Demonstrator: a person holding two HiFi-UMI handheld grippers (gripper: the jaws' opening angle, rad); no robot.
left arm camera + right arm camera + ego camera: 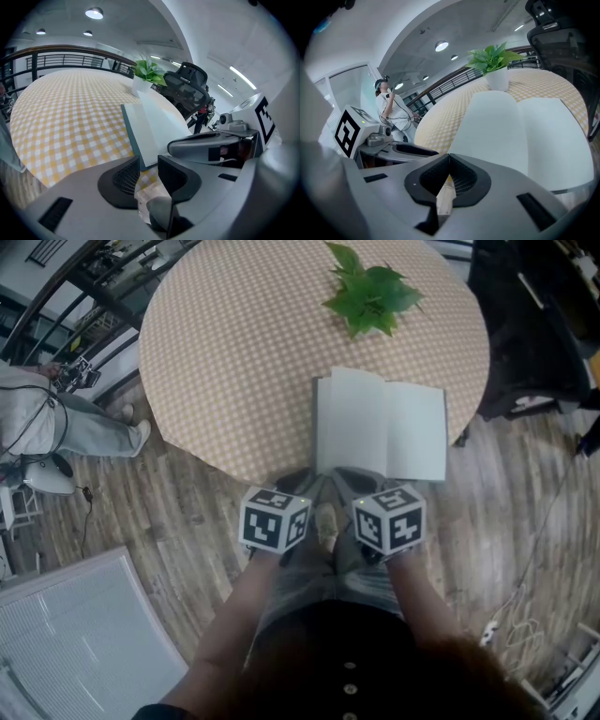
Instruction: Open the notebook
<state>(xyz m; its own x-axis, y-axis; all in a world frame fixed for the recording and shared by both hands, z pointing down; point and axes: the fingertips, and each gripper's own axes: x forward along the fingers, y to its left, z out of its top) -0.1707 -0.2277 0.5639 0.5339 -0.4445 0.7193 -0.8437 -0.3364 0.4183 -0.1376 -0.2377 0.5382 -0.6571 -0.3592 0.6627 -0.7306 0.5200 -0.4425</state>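
White-paged notebook (380, 425) lies open flat on round yellow-checked table (244, 343). Left gripper (149, 171) jaws apart, nothing between. Right gripper (447, 176) jaws closed, empty.

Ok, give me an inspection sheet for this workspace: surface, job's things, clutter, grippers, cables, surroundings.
Surface: round table under a yellow checked cloth.
Job's things: notebook lying open by the table's near edge.
Clutter: potted plant at the far side.
Grippers: left gripper jaws apart, nothing between them; right gripper jaws together, empty; both by the near edge.
Cables: white cable on the floor at the right.
Surroundings: wooden floor, office chair, a person to the left.
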